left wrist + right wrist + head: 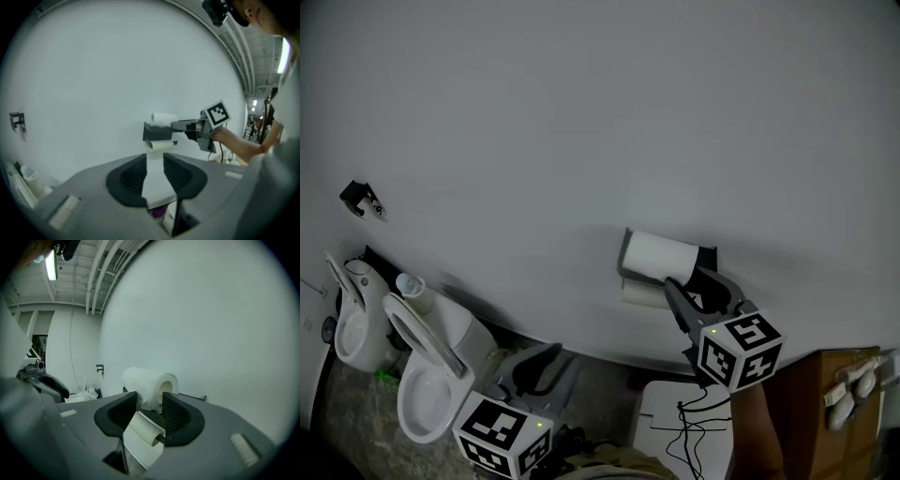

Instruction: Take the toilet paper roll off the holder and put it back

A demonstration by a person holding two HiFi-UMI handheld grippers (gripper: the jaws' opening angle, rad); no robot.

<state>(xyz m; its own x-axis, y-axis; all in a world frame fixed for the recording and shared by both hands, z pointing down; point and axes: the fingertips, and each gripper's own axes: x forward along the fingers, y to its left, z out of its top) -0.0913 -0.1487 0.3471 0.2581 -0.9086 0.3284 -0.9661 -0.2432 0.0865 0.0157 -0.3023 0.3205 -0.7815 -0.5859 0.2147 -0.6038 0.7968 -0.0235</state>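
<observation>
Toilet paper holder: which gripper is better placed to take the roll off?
Right. The right gripper, open, sits at the holder facing the roll; the left gripper hangs lower, well apart from it.

Each hand carries a tool of matte grey plastic; the left gripper [542, 358] and the right gripper [689, 281] share one build, a broad rounded housing narrowing to two black jaws; the pads [127, 180] are ribbed on their inner faces; behind the jaws sits a white marker cube [739, 349] printed with black squares; a small green light [713, 332] glows at its upper corner; thin black cables [692, 424] trail in loose loops beneath the right one.
</observation>
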